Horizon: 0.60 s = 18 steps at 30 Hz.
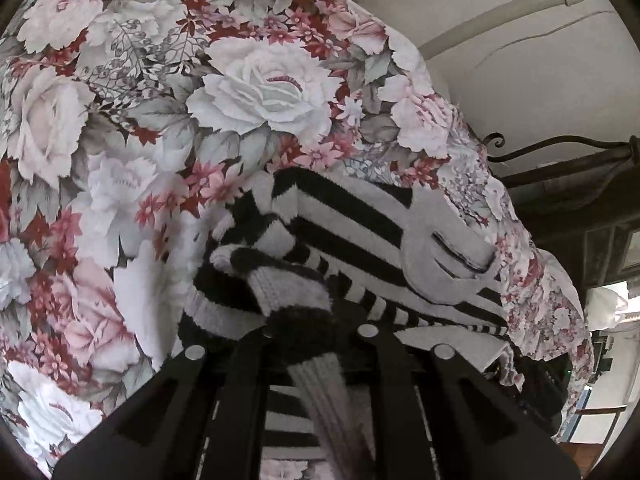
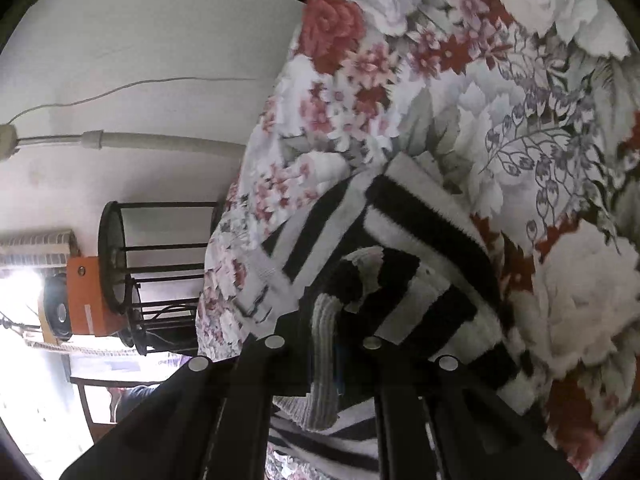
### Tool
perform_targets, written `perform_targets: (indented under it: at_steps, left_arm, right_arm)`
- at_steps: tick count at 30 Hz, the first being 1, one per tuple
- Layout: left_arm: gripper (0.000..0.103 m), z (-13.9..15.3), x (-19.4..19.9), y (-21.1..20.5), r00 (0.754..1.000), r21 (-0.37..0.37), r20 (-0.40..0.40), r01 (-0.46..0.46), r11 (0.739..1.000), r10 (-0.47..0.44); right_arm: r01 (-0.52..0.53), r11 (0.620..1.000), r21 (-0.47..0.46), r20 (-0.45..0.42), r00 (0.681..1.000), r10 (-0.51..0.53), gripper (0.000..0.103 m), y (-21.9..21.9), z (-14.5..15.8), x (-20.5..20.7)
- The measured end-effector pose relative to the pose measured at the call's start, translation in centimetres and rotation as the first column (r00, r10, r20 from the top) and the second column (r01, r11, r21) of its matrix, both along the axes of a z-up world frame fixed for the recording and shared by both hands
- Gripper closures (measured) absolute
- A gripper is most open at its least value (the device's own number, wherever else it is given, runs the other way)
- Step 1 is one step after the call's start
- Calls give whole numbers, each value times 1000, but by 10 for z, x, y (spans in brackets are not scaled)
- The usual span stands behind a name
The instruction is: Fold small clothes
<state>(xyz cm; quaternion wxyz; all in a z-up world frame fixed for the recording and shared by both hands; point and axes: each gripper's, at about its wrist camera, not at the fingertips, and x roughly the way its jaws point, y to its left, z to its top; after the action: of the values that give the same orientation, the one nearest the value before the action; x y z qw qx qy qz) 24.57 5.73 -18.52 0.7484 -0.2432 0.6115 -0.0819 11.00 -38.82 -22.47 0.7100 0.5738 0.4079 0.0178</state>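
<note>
A small black-and-white striped knit garment [image 1: 348, 220] with a grey patch lies on the floral bedspread [image 1: 120, 120]. My left gripper [image 1: 316, 332] is shut on a bunched, ribbed edge of the garment, which runs back between the fingers. In the right wrist view the same striped garment [image 2: 420, 248] is folded over on itself. My right gripper [image 2: 324, 344] is shut on its grey ribbed edge. The fingertips of both grippers are hidden by cloth.
The floral bedspread [image 2: 500, 100] covers the bed. Its edge drops off beside a white wall [image 1: 520, 60] with a pipe. A black metal rack [image 2: 160, 272] and an orange box [image 2: 88, 296] stand beyond the bed edge.
</note>
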Motion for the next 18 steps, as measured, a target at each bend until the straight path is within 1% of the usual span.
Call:
perform_targets:
  at_steps: [2, 3, 4, 5, 6, 7, 8, 10, 12, 13, 15, 17, 18]
  left_arm:
    - [92, -1, 0, 0, 1000, -3, -4, 1, 1000, -1]
    - [90, 2, -1, -1, 1000, -12, 4, 6, 1000, -6]
    - [83, 8, -1, -1, 1000, -11, 18, 14, 1000, -14]
    - [67, 16, -1, -2, 999, -4, 41, 22, 1000, -22]
    - [53, 25, -3, -2, 997, 12, 70, 24, 1000, -25]
    - [31, 38, -6, 0, 993, 35, 115, 12, 999, -16]
    - [18, 48, -10, 3, 988, 62, 153, -10, 998, 1]
    - [13, 69, -17, 9, 973, 141, 230, -59, 988, 25]
    - [13, 77, -17, 12, 967, 160, 253, -60, 985, 18]
    - [13, 75, -16, 13, 969, 167, 248, -54, 984, 11]
    - [13, 62, -11, 9, 979, 238, 202, -45, 970, -4]
    - [13, 42, -7, 4, 988, 342, 154, -30, 939, -24]
    - [13, 33, -5, 1, 990, 380, 135, -19, 925, -35]
  right_arm:
    - [5, 1000, 5, 5, 1000, -5, 82, -2, -5, 1]
    - [7, 1000, 20, 16, 1000, -8, 67, -4, -5, 0]
    - [5, 999, 53, 38, 999, -7, 51, -5, -2, 0]
    - [7, 998, 66, 61, 998, -11, 44, -7, 2, -2]
    - [12, 998, 61, 82, 996, -17, 35, -10, 8, -5]
    - [21, 999, 24, 108, 994, -23, 33, -11, 20, -8]
    - [25, 1000, -7, 122, 992, -24, 33, -11, 29, -10]
    - [31, 998, -62, 149, 989, -21, 33, -11, 45, -15]
    - [25, 995, -93, 159, 987, -10, 33, -9, 52, -15]
    - [18, 992, -123, 152, 988, 1, 33, -9, 54, -14]
    - [7, 973, -231, 111, 994, 19, 33, -3, 55, -7]
    - [-19, 943, -332, 58, 998, 41, 34, 0, 49, -1]
    - [-31, 934, -355, 43, 998, 49, 35, 2, 48, 2]
